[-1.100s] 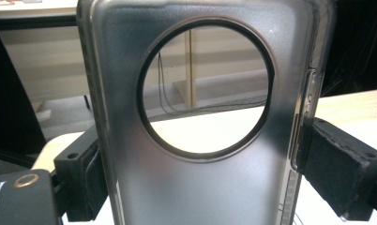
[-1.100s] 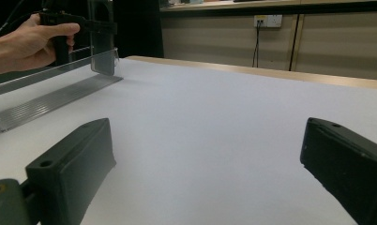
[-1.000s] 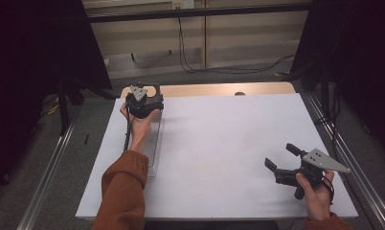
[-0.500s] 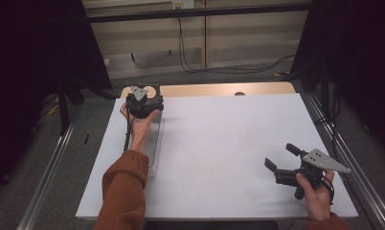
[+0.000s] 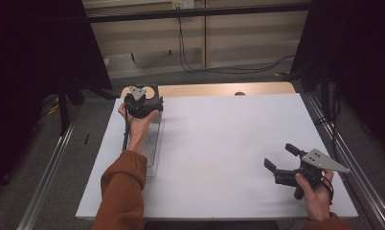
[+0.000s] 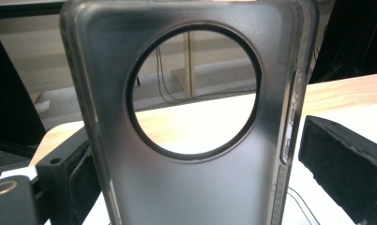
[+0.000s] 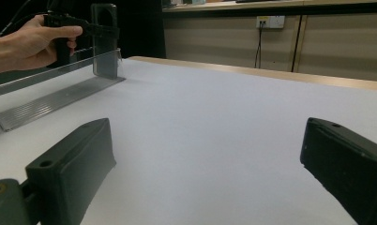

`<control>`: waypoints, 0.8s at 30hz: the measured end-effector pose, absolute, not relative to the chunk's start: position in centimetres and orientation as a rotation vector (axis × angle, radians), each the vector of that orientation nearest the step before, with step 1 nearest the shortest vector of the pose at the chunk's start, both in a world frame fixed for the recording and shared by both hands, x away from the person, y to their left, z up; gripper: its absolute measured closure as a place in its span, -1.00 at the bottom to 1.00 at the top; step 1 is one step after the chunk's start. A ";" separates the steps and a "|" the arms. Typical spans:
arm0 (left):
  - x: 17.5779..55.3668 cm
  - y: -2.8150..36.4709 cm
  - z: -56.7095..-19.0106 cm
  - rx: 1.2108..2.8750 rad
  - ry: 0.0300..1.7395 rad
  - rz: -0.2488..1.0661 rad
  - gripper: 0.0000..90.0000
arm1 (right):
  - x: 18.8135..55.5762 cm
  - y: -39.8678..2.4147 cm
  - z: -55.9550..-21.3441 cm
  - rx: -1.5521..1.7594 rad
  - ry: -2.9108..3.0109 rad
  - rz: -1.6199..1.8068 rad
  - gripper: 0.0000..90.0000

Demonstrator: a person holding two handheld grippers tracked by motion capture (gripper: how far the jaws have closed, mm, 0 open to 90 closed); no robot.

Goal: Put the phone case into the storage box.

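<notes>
A translucent grey phone case (image 6: 191, 178) with a big round camera hole stands upright at the far end of a clear plastic rack (image 5: 152, 148). My left gripper (image 5: 141, 104), at the table's far left, reaches around the case. Its jaws have just been opening; the case stands between them, and a thin gap shows before the right pad (image 6: 346, 164). In the right gripper view the case (image 7: 104, 40) stands upright at the rack's (image 7: 50, 101) far end. My right gripper (image 5: 280, 155) hovers open and empty near the front right corner, jaws pointing left.
A white sheet (image 5: 229, 143) covers the table, with a strip of bare wood (image 5: 219, 89) along the far edge. Metal rails (image 5: 358, 182) run down both sides. Cables hang on the wall behind.
</notes>
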State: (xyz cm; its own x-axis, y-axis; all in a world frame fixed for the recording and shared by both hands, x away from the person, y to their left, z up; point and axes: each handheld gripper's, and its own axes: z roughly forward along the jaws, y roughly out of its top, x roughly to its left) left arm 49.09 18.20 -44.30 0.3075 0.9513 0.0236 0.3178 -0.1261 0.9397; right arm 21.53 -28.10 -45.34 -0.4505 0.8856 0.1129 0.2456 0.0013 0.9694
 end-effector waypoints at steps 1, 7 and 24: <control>49.1 18.3 -44.3 1.638 1.173 0.843 -0.90 | 21.5 -28.1 -45.3 1.167 1.725 1.483 -0.95; 49.1 18.5 -44.2 1.630 1.187 0.814 -0.95 | 21.5 -28.1 -45.3 1.174 1.719 1.487 -0.95; 48.7 18.9 -43.7 1.623 1.192 0.735 -0.98 | 21.6 -28.0 -45.4 1.180 1.726 1.484 -0.95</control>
